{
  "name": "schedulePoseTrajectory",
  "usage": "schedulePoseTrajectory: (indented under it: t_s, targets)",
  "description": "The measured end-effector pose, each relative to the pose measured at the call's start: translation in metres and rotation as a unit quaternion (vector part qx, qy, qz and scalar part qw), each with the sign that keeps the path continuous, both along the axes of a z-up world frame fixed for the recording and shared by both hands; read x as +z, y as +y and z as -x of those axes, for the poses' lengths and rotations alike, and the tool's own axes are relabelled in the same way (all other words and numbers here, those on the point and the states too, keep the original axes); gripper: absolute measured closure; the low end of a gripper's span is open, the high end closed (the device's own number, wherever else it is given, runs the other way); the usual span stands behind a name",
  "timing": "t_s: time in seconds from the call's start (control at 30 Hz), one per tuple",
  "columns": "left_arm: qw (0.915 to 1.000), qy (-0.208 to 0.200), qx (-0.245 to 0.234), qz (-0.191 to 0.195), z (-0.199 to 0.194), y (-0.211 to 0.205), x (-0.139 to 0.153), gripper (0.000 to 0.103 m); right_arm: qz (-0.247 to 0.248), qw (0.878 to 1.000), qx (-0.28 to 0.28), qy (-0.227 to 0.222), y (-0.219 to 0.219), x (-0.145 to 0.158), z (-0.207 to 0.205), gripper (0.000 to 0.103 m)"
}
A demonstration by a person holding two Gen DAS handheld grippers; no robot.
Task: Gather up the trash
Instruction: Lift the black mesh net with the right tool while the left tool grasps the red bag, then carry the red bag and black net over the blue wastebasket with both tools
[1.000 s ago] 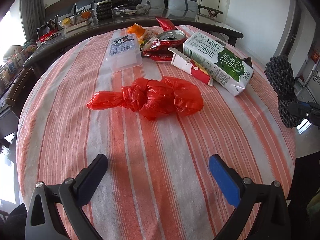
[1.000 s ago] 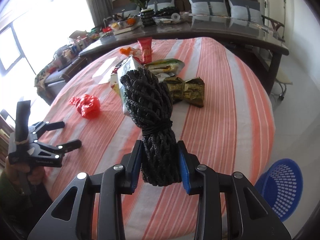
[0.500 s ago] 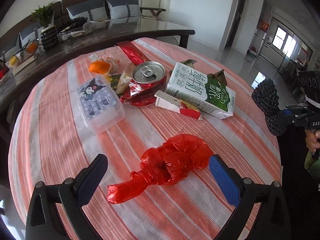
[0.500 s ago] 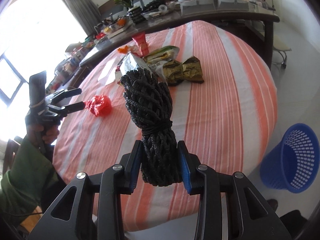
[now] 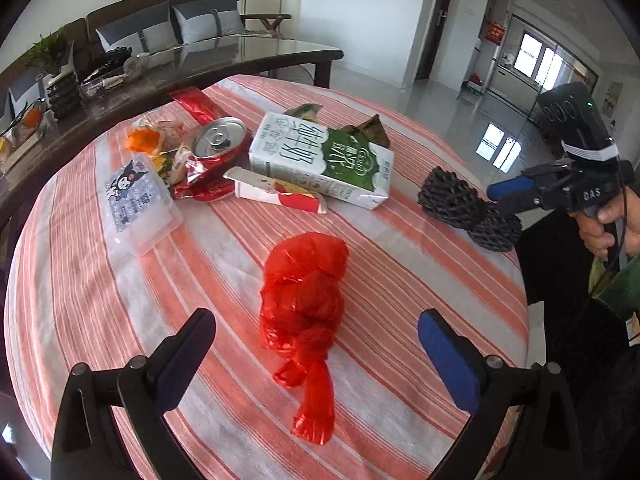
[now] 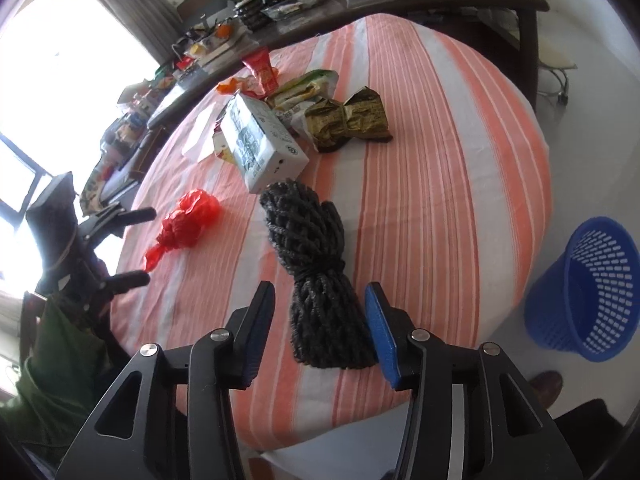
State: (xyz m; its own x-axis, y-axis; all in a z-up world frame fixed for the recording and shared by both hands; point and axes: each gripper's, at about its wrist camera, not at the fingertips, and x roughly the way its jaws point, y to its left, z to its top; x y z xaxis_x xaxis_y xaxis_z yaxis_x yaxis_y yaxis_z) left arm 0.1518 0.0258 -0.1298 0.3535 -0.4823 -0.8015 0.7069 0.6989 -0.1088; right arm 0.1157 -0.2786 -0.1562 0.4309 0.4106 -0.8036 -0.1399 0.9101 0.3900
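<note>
Currently, from the left wrist, the left claw stands wide apart with nothing between its pads, poised above a knotted red plastic bag that lies on the striped bench toward its near edge. Beyond it, around the middle, sit a milk carton, a crushed can and a clear lidded box. The bag looks light, soft and crinkly; the bulky knotted middle should give a surer hold than its thin tail.

From the right wrist, the right claw has just been opening, and its pads now stand clear on either side of a black rope bundle resting on the bench by the near edge. That bundle seems soft but springy, best pinched at its tied waist. A blue mesh basket stands on the floor off the bench's right edge, probably where the trash belongs.
</note>
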Motion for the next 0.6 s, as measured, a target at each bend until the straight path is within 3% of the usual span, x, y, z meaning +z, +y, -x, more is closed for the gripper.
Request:
schedulePoseTrajectory:
  t_s: [0.17, 0.23, 0.37, 0.4, 0.43, 0.6]
  targets:
    - [0.9989, -0.007, 0.022, -0.041, -0.012, -0.008, -0.009, 0.001, 0.062, 0.997, 0.044, -0.006, 0.017, 0.004, -0.01, 0.044]
    - [0.9986, -0.007, 0.023, -0.048, -0.011, -0.01, -0.012, 0.007, 0.084, 0.994, 0.07, -0.005, 0.028, 0.004, -0.014, 0.044]
    - [0.9974, 0.02, 0.035, -0.06, -0.014, -0.017, -0.021, 0.058, 0.12, 0.987, 0.108, 0.0, 0.045, -0.006, -0.027, 0.045]
    - [0.9972, 0.019, 0.043, -0.058, -0.013, -0.017, -0.021, 0.058, 0.126, 0.986, 0.113, 0.002, 0.047, -0.009, -0.03, 0.065]
    - [0.9974, 0.021, 0.048, -0.049, -0.011, -0.017, -0.018, 0.059, 0.123, 0.986, 0.113, 0.001, 0.047, -0.009, -0.03, 0.07]
    - [0.9987, 0.017, 0.046, -0.012, 0.005, -0.039, 0.007, 0.059, 0.077, 0.992, 0.093, -0.033, 0.028, 0.014, -0.022, 0.07]
